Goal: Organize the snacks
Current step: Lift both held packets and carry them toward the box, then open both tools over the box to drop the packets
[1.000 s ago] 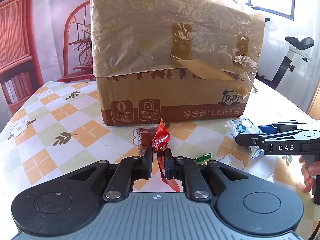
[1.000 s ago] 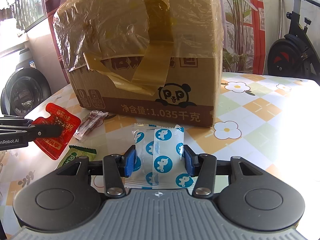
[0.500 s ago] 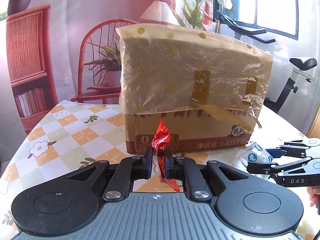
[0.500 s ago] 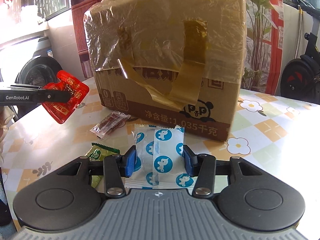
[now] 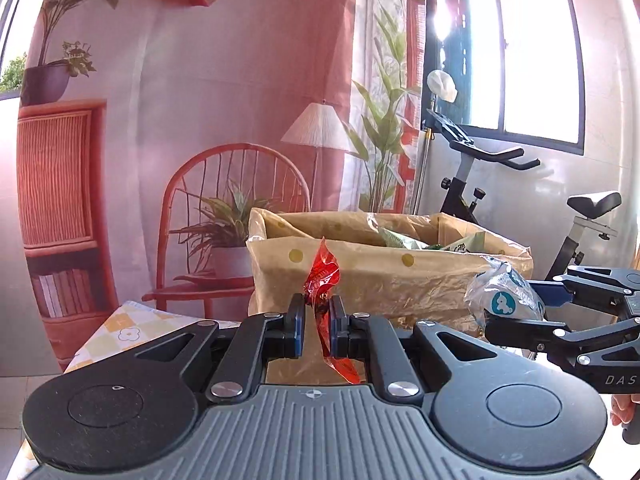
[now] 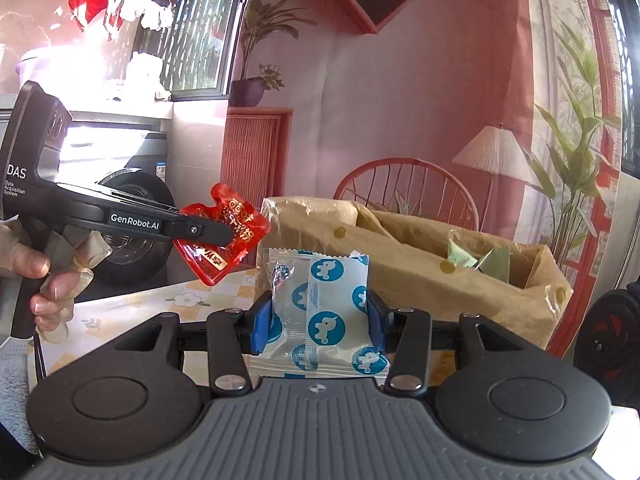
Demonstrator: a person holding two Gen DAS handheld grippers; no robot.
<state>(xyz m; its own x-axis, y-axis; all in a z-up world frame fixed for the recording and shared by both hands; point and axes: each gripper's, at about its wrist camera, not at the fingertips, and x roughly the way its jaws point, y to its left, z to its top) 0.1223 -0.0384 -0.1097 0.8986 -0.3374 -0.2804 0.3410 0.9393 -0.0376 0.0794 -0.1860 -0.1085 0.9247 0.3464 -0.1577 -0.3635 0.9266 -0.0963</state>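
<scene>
Both grippers have risen from table level to the rim of the open cardboard box lined with crinkled tan plastic [image 5: 384, 276], whose mouth now shows at twelve o'clock with green packets [image 6: 476, 258] inside, so dropping looks next. The left gripper [image 5: 317, 322] is pinched tight on a thin, glossy red foil sachet [image 5: 322, 272], twisted edge-on. The right gripper [image 6: 318, 320], at three o'clock, clamps a flat, puffy white wrapper printed with blue discs [image 6: 320, 304] across its width.
</scene>
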